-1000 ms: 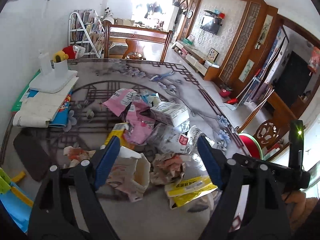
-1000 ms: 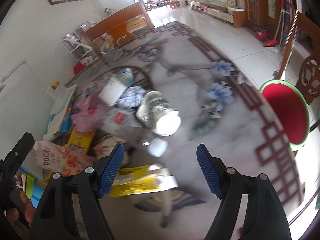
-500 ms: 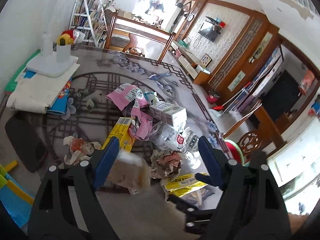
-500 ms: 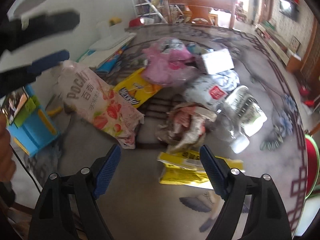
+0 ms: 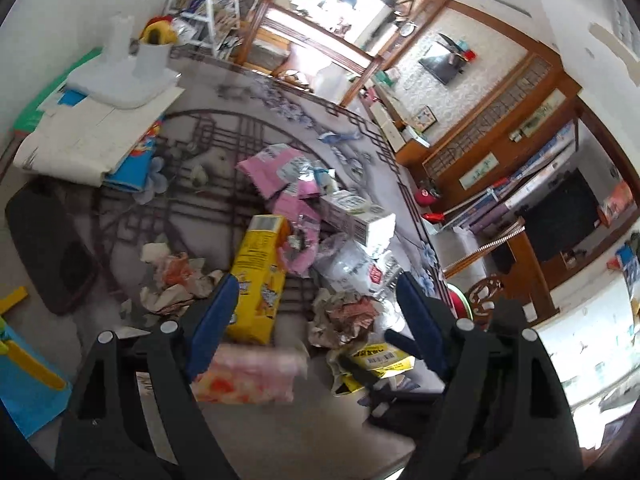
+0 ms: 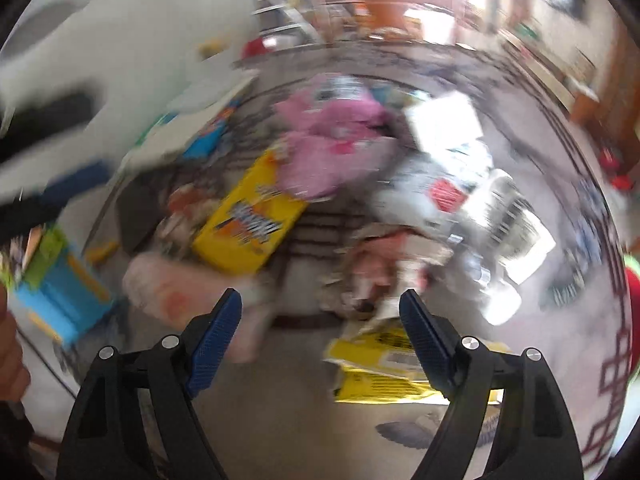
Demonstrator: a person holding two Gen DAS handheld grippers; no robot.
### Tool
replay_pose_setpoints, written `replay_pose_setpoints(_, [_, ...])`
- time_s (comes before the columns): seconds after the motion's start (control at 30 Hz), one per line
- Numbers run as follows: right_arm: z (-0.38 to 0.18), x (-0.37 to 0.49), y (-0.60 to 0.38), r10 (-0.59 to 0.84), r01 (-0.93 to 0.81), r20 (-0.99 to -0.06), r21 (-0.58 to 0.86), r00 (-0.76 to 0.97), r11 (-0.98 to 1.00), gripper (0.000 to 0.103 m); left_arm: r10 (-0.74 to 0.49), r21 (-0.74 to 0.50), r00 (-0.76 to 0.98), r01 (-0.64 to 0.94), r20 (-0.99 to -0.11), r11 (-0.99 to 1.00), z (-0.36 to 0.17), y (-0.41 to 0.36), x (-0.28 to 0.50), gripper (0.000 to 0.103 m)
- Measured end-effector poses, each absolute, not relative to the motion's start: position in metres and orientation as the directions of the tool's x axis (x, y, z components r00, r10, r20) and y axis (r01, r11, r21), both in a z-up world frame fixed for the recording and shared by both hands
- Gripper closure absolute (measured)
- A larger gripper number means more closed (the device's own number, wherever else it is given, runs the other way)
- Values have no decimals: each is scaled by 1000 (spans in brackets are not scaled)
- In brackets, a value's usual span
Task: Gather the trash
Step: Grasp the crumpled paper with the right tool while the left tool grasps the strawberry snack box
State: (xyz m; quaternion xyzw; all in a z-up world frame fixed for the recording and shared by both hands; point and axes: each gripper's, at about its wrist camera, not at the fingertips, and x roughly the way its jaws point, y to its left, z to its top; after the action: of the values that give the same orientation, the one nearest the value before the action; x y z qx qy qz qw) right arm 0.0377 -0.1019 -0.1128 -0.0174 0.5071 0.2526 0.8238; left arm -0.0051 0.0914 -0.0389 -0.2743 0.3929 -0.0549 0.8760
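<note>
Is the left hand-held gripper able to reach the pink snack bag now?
Probably yes. The left hand-held gripper is open, and the pink snack bag lies on top, just below its blue fingers, uncovered.

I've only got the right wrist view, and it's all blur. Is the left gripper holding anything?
Observer: No. The left gripper is open. A pink-and-orange snack bag lies between its fingers, not pinched.
Operator: What's left of the yellow cardboard box?
Observer: Beside the yellow cardboard box lies crumpled white-and-orange paper.
Operator: And my right gripper?
Observer: The right gripper, jaws just opening, holds nothing. The left view shows its fingers at the flat yellow wrapper.
</note>
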Motion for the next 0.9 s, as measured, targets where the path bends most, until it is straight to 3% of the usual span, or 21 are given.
replay_pose_setpoints(0.23, [-138, 78, -124, 416, -238, -881, 365, 226, 900, 25, -285, -482, 650, -143, -704, 865, -52, 101, -9, 25])
replay_pose_setpoints(0.37, [-148, 88, -121, 404, -200, -889, 365, 213, 909, 28, -254, -475, 634, -204, -730, 856, -58, 103, -17, 25])
replay_pose_setpoints(0.43, [-153, 95, -120, 397, -200, -898, 361, 191, 911, 55, -226, -482, 623, -277, -749, 832, -64, 108, -26, 25])
replay_pose_setpoints(0.53, [-148, 94, -120, 399, -229, -893, 353, 208, 907, 64, -210, -495, 594, -370, -777, 786, -74, 111, -42, 25])
replay_pose_setpoints(0.9, [-126, 75, -122, 428, -352, -864, 326, 267, 877, 64, -140, -477, 502, -642, -853, 601, -119, 121, -64, 21])
